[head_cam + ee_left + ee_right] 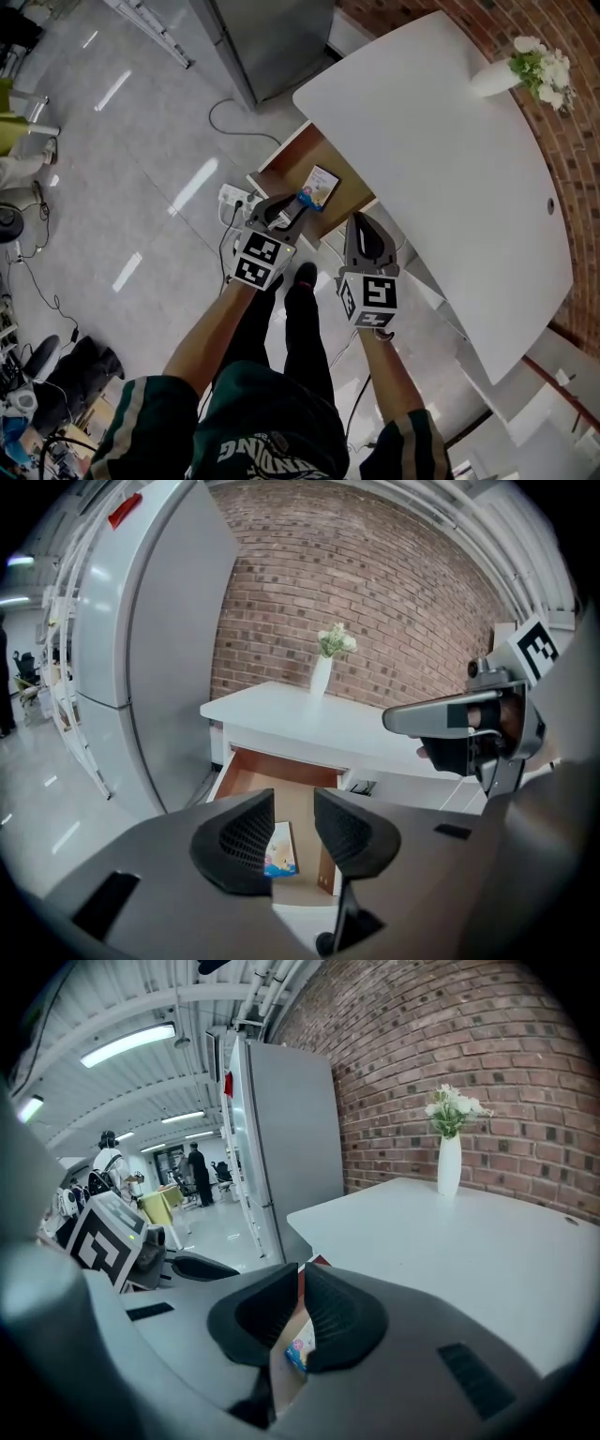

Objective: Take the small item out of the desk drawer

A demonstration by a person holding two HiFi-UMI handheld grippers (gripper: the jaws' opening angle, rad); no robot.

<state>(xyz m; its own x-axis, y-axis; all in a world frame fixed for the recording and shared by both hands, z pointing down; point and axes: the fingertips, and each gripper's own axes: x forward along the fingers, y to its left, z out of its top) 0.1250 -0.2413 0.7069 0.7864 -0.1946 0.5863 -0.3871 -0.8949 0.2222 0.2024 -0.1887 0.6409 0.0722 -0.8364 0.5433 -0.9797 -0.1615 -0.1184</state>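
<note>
Left gripper view shows the left gripper (pixel 293 829) w/ jaws apart by a narrow gap, nothing btwn them. Thru that gap I see the small item (pixel 281 851), a flat printed card or booklet, lying on the floor of the open drawer (pixel 246 782). Right gripper (pixel 300 1309) hangs just beside the left one, jaws all but closed. Only a sliver is left, thru which drawer wood and the item's print show, so I judge it empty. Risks, my read: item lies flat, so the pads may skate over it or shove it toward the back instead of pinching an edge. Gap looks tight, so a jaw may land on top of it. Drawer walls crowd the approach, and a knock on one could jolt the drawer. Right gripper is close enough to bump the left if I swing. Around: white desk top (pixel 441 150) overhangs the drawer's rear. Vase w/ flowers (pixel 497 77) at the far end, well apart, no bother. Fridge (pixel 159 667) stands left of the desk. Power strip (pixel 234 196) and cable (pixel 234 117) lie on the floor by the drawer, person's shoe (pixel 305 275) near them, a poss. snag.
</note>
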